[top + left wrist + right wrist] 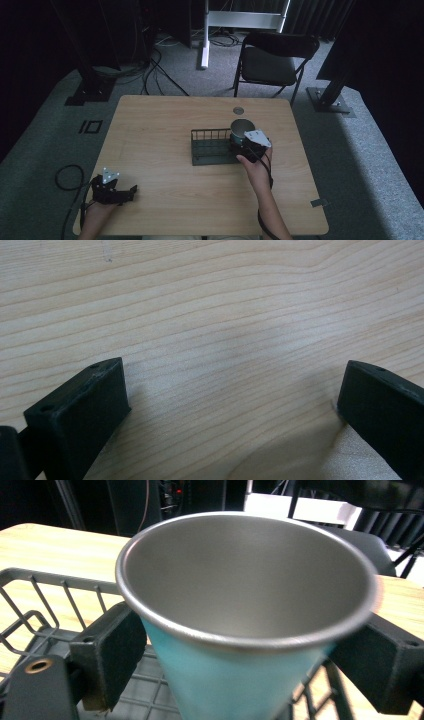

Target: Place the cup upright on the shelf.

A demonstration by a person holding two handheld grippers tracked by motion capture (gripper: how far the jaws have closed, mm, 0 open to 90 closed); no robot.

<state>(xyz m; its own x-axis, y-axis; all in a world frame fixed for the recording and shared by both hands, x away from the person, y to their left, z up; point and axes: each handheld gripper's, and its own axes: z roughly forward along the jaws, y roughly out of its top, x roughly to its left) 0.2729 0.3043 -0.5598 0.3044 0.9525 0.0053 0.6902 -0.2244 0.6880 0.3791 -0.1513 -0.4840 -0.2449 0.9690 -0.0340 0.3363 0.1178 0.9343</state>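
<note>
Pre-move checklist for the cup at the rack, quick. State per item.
1. Right claw around cup: ok, a jaw on each side.
2. Firm grip on cup: cannot tell.
3. Cup upright: ok, mouth up.
4. Cup empty: ok, bare steel inside.
5. Rack free of other items: ok where visible.
6. Left claw clear of rack: ok, open, over bare table at near left.

Cup (240, 630): metal, steel-grey inside, light blue outer wall, tapering downward; standing upright, mouth open upward, sitting at the 3 o'clock end of the rack. Rack (212, 147): dark wire basket, rectangular, lying flat right of table centre.
</note>
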